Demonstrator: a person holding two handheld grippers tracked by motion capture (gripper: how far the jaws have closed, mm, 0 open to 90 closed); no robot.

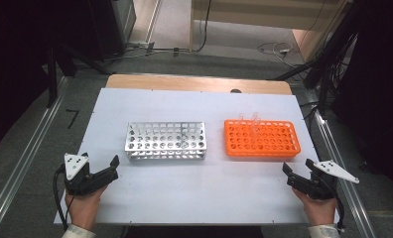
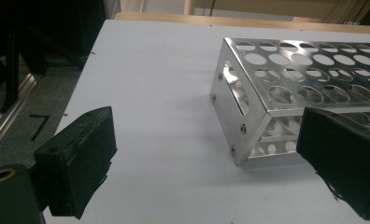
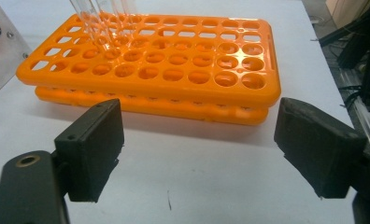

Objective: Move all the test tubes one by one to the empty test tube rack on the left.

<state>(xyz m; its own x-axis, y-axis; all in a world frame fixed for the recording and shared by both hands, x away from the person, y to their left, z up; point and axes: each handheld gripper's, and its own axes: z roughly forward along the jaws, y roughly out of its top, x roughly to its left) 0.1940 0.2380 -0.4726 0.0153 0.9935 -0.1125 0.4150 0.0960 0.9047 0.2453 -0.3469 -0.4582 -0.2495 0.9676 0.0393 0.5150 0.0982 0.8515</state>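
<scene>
High view: a white counter [image 1: 194, 198] carries two test-tube racks side by side, well apart from each other. On the left stands a metal test-tube rack [image 1: 165, 141] of perforated aluminium; on the right lies an orange plastic test-tube rack [image 1: 262, 138], with a few clear glass test tubes [image 1: 250, 119] standing upright in holes near its far left corner. Both racks sit square to the counter edge. The left hand-held gripper [image 1: 112, 166] is held at the near left corner of the counter, its jaws spread apart with nothing between them, pointing toward the near left end of the metal rack and not touching it. The right hand-held gripper [image 1: 298, 171] is held at the near right corner, its jaws likewise spread and empty, near the orange rack's near right corner but apart from it. Left gripper view: the metal rack's end plate and its perforated top are in sight beyond the jaws, clear of both pads. Right gripper view: the orange rack lies beyond the open jaws, with the tubes at its far left.
</scene>
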